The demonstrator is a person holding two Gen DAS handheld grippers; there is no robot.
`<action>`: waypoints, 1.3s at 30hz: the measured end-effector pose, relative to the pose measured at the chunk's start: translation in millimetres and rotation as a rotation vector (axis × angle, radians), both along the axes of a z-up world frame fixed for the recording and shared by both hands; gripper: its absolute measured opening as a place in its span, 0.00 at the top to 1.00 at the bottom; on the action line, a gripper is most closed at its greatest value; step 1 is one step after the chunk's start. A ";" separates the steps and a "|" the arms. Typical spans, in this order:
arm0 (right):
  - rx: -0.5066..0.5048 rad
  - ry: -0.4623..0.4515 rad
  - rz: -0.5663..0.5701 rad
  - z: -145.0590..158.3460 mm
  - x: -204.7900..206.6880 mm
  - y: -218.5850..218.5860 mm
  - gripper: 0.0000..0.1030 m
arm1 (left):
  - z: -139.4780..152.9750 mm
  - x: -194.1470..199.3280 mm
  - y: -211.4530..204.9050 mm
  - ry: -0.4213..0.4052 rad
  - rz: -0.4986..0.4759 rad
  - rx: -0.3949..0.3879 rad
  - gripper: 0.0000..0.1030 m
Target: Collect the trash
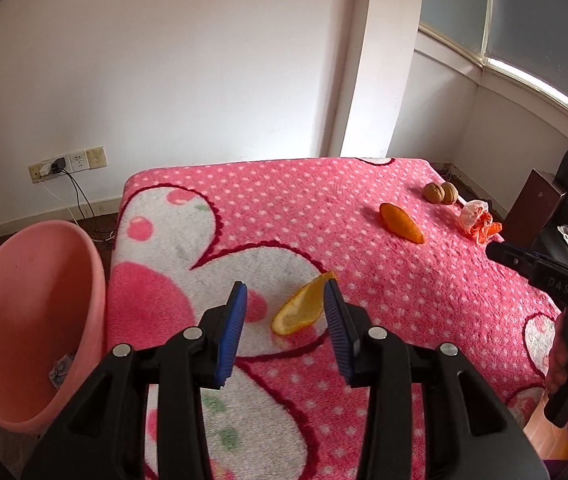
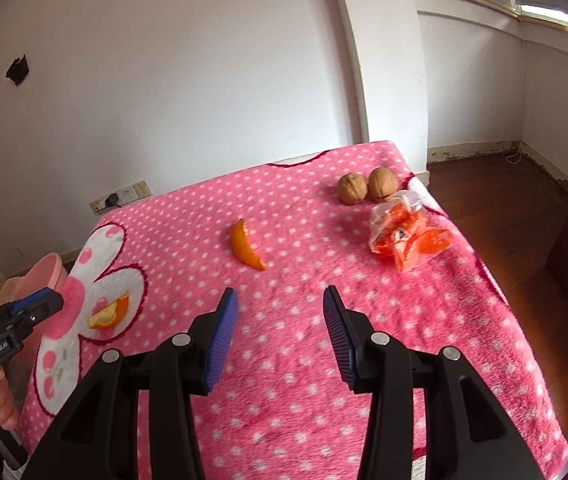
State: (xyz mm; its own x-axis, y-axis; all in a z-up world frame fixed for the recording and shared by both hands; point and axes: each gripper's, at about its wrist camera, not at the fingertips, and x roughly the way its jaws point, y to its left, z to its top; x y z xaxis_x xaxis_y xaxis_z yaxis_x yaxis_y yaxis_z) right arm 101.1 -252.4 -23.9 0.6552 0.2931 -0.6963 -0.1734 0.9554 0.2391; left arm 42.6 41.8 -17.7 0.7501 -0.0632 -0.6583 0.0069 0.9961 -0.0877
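Pink dotted blanket (image 1: 384, 280) covers the bed. Left tool (image 1: 286, 300) is wide open, gripping nothing; a peel (image 1: 298, 312) lies just ahead between its fingers, long axis running from near-left to far-right, its far tip hidden by the right finger. Bin (image 1: 36, 320) sits to its left, contents hard to make out. Right tool (image 2: 280, 304) is wide open, holding nothing; a second peel (image 2: 246, 246), wrapper (image 2: 404, 240) and walnuts (image 2: 368, 188) lie ahead.

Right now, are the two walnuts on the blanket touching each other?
Touching. In the right wrist view the left walnut and the right walnut sit side by side on the pink blanket, shells meeting with no blanket visible between them.
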 end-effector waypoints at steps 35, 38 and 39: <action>-0.057 0.044 -0.218 -33.6 82.0 -47.5 0.47 | -54.7 166.5 -130.6 0.161 -0.128 -0.008 0.61; -0.028 0.062 -0.223 -36.8 83.3 -53.1 0.48 | -54.7 164.9 -130.1 0.153 -0.119 -0.010 0.64; -0.020 0.065 -0.223 -37.5 84.6 -54.5 0.49 | -54.5 163.9 -129.5 0.150 -0.116 -0.013 0.66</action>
